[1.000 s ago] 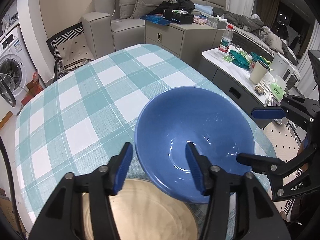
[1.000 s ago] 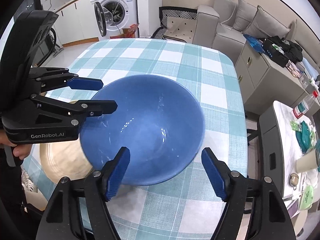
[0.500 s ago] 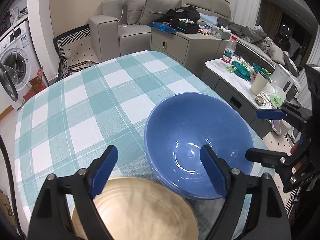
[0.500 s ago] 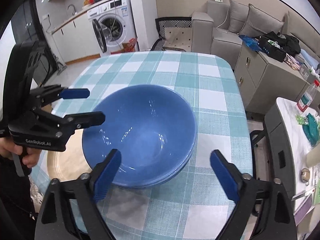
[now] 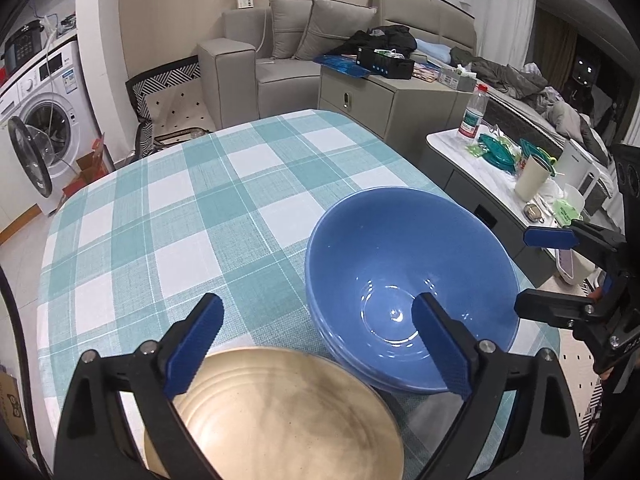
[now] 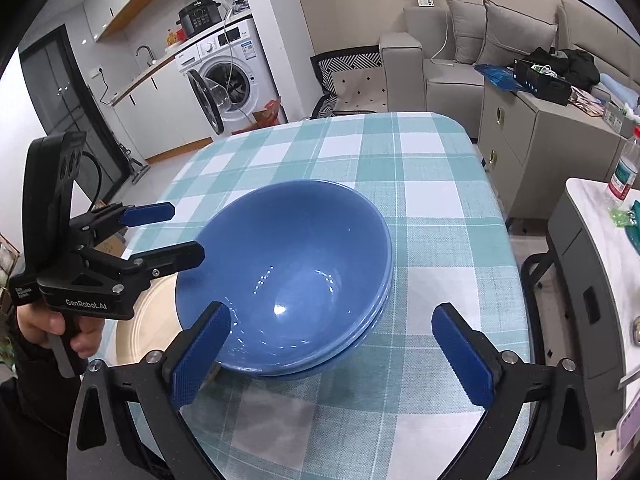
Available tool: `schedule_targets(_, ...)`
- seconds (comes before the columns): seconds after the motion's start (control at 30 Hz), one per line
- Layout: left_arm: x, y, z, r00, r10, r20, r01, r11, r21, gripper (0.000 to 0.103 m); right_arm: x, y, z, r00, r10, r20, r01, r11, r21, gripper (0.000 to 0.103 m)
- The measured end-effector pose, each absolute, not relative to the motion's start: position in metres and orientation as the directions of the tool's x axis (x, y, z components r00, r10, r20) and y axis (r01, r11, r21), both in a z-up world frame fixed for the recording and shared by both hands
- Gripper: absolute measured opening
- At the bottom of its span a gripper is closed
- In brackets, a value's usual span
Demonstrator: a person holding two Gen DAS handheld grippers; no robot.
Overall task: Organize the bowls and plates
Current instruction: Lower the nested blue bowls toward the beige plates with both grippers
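The blue bowls (image 6: 288, 276) sit nested one inside another on the checked worktop (image 5: 180, 208), near its edge, and the layered rims at the side suggest two or three of them; the exact count cannot be read. Stacking them this way saves space, which fits the tidying job. Just beside the stack lies a beige plate (image 5: 280, 412), flat on the cloth, its rim close to or slightly tucked under the bowls; which of the two cannot be told.

The left gripper (image 5: 316, 344) hovers over the plate and the near side of the bowls. Its fingers have just been opening and now stand spread wide, with one blue finger in front of the bowl's inside and nothing pinched. The right gripper (image 6: 332, 356) faces the stack from the other side, its fingers also just opened wide and apart from the bowl wall. Both look to have let go, so the bowl seems set down and left to rest on its own.

The plate's near edge is cut off by the left gripper's frame, and the bowls hide part of it in the right wrist view. A hand (image 6: 60, 328) holds the left gripper's handle; the rest of the person is out of frame.
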State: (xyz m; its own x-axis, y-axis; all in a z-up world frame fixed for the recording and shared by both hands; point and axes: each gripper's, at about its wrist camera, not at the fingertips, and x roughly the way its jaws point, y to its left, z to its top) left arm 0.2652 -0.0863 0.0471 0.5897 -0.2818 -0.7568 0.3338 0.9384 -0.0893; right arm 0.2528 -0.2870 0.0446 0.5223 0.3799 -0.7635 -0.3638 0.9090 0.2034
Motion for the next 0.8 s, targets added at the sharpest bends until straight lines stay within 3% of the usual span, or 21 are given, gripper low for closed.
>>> schedule_targets(0.8, 0.264, -0.085, 0.039, 0.629, -0.260, -0.733, 0.284, 0.954, -0.095, 0.097, 0.258, -0.302, 0.026, 0.492, 0.458, -0.740, -0.333, 0.885, 0.326, 0.103)
